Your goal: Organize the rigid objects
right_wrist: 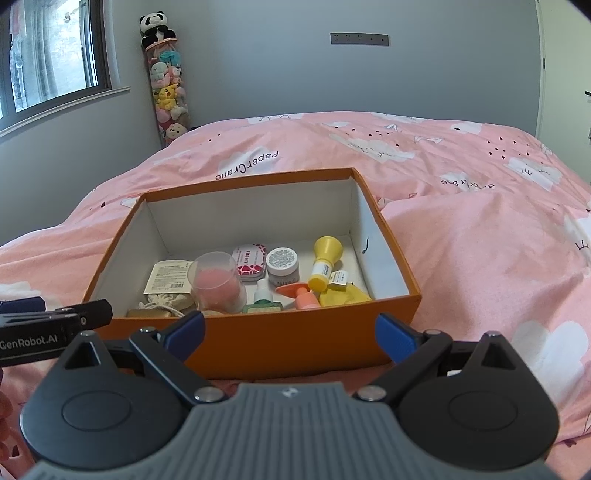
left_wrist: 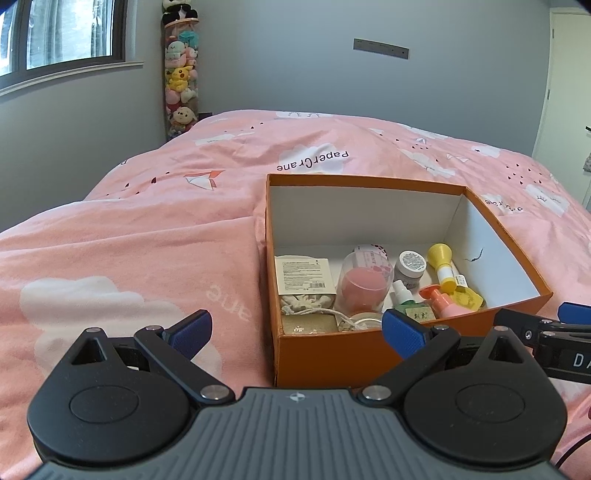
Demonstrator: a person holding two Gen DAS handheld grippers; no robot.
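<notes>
An orange box (left_wrist: 332, 354) (right_wrist: 280, 343) with a white inside stands on the pink bed. It holds several small items: a clear cup with a pink sponge (left_wrist: 364, 286) (right_wrist: 218, 282), a grey jar (left_wrist: 409, 269) (right_wrist: 282, 266), a yellow funnel-shaped bottle (left_wrist: 445, 267) (right_wrist: 325, 262), a pink tin (right_wrist: 250, 264), a labelled pouch (left_wrist: 304, 278) (right_wrist: 168, 278) and a pink pump bottle (left_wrist: 441, 301) (right_wrist: 303, 295). My left gripper (left_wrist: 297, 332) hovers open before the box's near left corner. My right gripper (right_wrist: 290, 334) hovers open before the box's near wall. Both are empty.
The pink duvet (left_wrist: 129, 258) (right_wrist: 480, 240) with cloud prints covers the bed all round the box. A tall clear tube of plush toys (left_wrist: 181, 74) (right_wrist: 166, 85) stands in the far corner by a window (left_wrist: 55, 33). Grey walls lie behind.
</notes>
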